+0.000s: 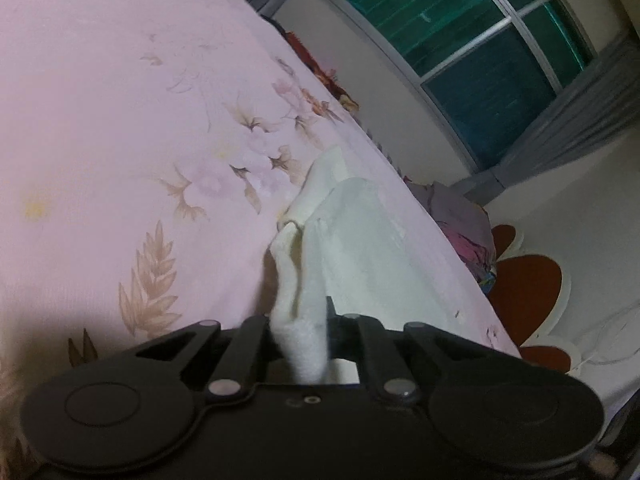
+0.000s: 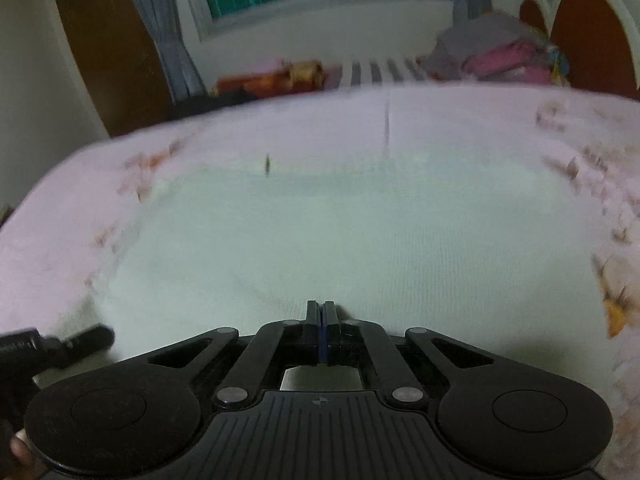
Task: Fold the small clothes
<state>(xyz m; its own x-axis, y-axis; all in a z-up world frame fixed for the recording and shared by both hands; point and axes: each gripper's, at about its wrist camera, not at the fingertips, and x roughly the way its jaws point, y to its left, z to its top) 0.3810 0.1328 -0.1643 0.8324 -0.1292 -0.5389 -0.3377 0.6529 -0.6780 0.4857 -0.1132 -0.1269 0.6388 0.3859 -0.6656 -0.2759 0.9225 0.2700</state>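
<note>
White garment [image 1: 360,232]; pink floral bedsheet [image 1: 120,120].

We find no readable text, label, brand, number or sign in either view.
</note>
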